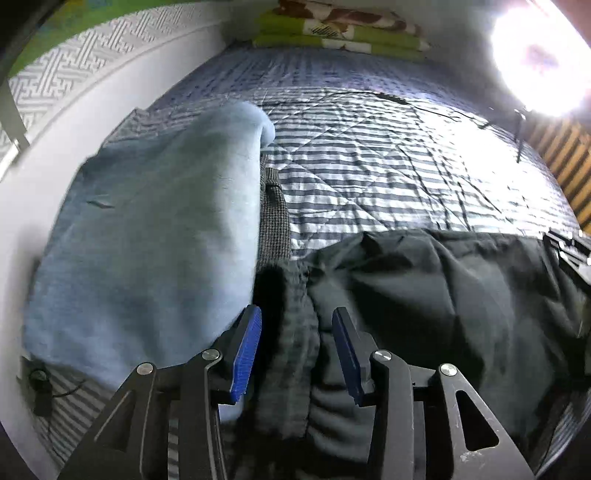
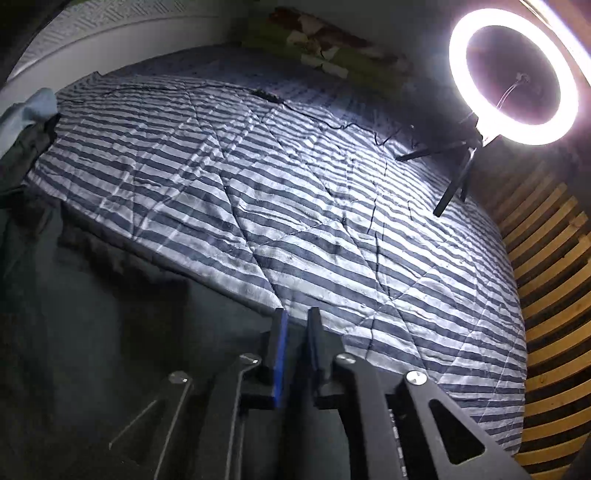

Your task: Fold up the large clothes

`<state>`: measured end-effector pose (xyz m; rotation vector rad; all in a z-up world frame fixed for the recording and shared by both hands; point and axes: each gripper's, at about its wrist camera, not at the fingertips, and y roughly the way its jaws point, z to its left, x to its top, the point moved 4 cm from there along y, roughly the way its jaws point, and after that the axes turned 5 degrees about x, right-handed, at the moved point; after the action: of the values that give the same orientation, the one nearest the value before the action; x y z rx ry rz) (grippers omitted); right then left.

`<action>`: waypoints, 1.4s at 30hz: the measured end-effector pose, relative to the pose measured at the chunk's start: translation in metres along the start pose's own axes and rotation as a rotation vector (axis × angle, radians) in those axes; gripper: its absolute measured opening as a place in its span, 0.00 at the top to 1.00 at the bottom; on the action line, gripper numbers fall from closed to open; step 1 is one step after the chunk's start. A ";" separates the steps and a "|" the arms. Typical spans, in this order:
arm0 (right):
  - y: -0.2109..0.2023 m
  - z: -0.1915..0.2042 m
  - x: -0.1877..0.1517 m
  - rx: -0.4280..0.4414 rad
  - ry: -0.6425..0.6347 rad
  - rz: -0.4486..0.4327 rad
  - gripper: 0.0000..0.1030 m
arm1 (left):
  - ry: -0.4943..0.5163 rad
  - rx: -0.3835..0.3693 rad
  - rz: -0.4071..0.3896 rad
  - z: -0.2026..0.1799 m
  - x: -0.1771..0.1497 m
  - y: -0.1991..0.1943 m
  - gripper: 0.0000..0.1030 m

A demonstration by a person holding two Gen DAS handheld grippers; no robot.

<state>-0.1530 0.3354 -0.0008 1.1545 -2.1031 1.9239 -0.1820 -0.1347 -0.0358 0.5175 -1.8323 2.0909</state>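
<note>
1. The left gripper (image 1: 295, 321) is standing with its blue-padded fingers (image 1: 245, 354) well apart, and a ribbed band of the dark garment (image 1: 424, 295) is running up between them; neither pad is visibly pressing on the cloth.
2. The dark garment is lying crumpled on the near part of the striped quilt (image 1: 369, 166), spreading from the left gripper's fingers out to the right.
3. A pale blue garment (image 1: 147, 229) is lying to the left of the dark one, touching it beside the left finger and reaching toward the far left of the bed.
4. The right gripper (image 2: 295, 314) is showing only a narrow gap between its fingers (image 2: 281, 354); dark cloth is lying under and around them, but whether any is pinched between the pads cannot be told.
5. In the right wrist view the dark garment (image 2: 92, 350) is filling the near left, its far edge meeting the striped quilt (image 2: 295, 192) just beyond the fingertips.
6. A ring light (image 2: 513, 77) on a small tripod is glowing at the far right of the quilt, with a thin cable (image 2: 332, 125) trailing across the bedding.
7. Folded green patterned bedding (image 1: 340, 33) is sitting at the far end.
</note>
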 end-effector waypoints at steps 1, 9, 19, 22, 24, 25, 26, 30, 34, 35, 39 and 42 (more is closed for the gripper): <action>-0.006 -0.002 -0.002 0.003 0.002 -0.009 0.77 | -0.001 -0.009 -0.012 0.003 -0.007 -0.010 0.57; -0.115 -0.036 -0.062 0.155 0.161 -0.146 0.59 | -0.125 -0.018 -0.010 0.084 -0.125 -0.068 0.37; -0.182 -0.088 -0.243 0.091 0.370 -0.038 0.49 | -0.226 -0.099 0.059 0.080 -0.228 -0.058 0.37; -0.176 -0.094 -0.265 0.090 0.380 0.006 0.49 | -0.240 -0.098 0.028 0.073 -0.228 -0.055 0.37; -0.169 -0.099 -0.271 0.059 0.390 0.023 0.49 | -0.260 -0.116 0.023 0.067 -0.226 -0.053 0.37; -0.165 -0.102 -0.270 0.066 0.401 0.022 0.49 | -0.262 -0.125 0.020 0.063 -0.224 -0.051 0.37; -0.159 -0.104 -0.267 0.075 0.404 0.022 0.49 | -0.258 -0.121 0.011 0.059 -0.223 -0.053 0.37; -0.134 -0.107 -0.260 0.037 0.349 0.088 0.97 | -0.199 -0.099 -0.033 0.039 -0.218 -0.063 0.37; -0.145 -0.119 -0.237 -0.011 0.290 0.055 0.99 | -0.172 -0.083 -0.042 0.030 -0.214 -0.066 0.37; -0.152 -0.127 -0.226 -0.044 0.274 0.033 0.99 | -0.176 -0.089 -0.044 0.030 -0.212 -0.067 0.37; -0.163 -0.168 -0.178 -0.159 0.289 -0.039 0.99 | -0.199 -0.073 -0.044 0.036 -0.206 -0.063 0.37; -0.146 -0.201 -0.131 -0.220 0.296 -0.049 0.99 | -0.218 -0.063 -0.029 0.039 -0.202 -0.056 0.37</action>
<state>-0.0635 0.5836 0.0965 0.8144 -2.0409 1.6705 0.0255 -0.1655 -0.0762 0.7773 -1.9870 2.0188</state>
